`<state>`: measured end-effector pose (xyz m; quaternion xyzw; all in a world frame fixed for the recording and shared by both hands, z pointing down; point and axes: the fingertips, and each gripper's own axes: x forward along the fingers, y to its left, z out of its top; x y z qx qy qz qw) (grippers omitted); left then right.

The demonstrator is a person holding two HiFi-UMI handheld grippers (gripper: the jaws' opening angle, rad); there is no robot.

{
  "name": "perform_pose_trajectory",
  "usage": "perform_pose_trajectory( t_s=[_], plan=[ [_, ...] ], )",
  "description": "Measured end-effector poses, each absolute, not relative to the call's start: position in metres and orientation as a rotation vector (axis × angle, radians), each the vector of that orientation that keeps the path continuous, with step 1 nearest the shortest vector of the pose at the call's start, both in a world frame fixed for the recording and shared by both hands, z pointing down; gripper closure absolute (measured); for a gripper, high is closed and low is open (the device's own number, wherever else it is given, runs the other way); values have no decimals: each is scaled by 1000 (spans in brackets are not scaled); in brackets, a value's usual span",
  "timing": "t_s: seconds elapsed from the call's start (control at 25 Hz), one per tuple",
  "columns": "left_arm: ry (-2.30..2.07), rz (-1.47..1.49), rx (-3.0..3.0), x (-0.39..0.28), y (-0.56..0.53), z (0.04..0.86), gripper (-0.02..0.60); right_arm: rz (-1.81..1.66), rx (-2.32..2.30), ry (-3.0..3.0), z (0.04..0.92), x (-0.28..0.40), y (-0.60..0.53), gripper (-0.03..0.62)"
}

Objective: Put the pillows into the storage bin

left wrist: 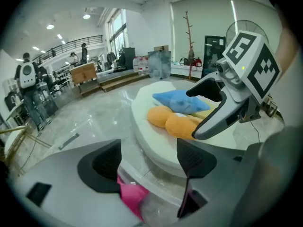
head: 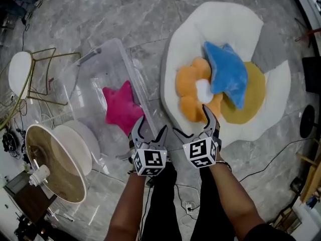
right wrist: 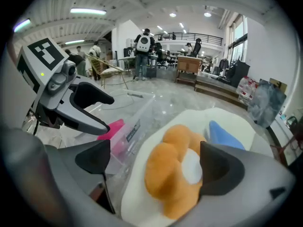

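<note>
A clear plastic storage bin [head: 95, 69] stands on the marble floor with a pink star pillow [head: 122, 108] inside it. To its right lies a big white egg-shaped cushion [head: 225, 21] that carries an orange flower pillow [head: 190, 82] and a blue star pillow [head: 225, 74]. My left gripper [head: 152, 127] hovers open over the bin's near right wall, empty. My right gripper [head: 193, 122] is open just before the orange flower pillow [right wrist: 170, 174], which sits between its jaws without touching them. The left gripper view shows the pink star pillow [left wrist: 132, 197] below the jaws.
A wire chair with a white seat [head: 20, 72] stands left of the bin. A round white and tan dish-like stand [head: 55, 159] sits at the lower left. Cables run over the floor near my legs. Several people stand far back in the hall [right wrist: 142, 46].
</note>
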<state>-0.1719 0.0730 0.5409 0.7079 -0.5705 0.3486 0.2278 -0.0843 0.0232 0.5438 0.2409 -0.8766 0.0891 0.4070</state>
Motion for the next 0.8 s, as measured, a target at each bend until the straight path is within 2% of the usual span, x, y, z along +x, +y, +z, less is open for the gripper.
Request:
perform_pose_trajectory(
  t_s=[0.36,0.8],
  plan=[
    [-1321,1003,2129,-64,16,566,232,370,735,-2097,585,30,-3,-6],
    [-1205,1119,2136,-16,-4,614,201,458,710,-2041,646,84,-4,-4]
  ],
)
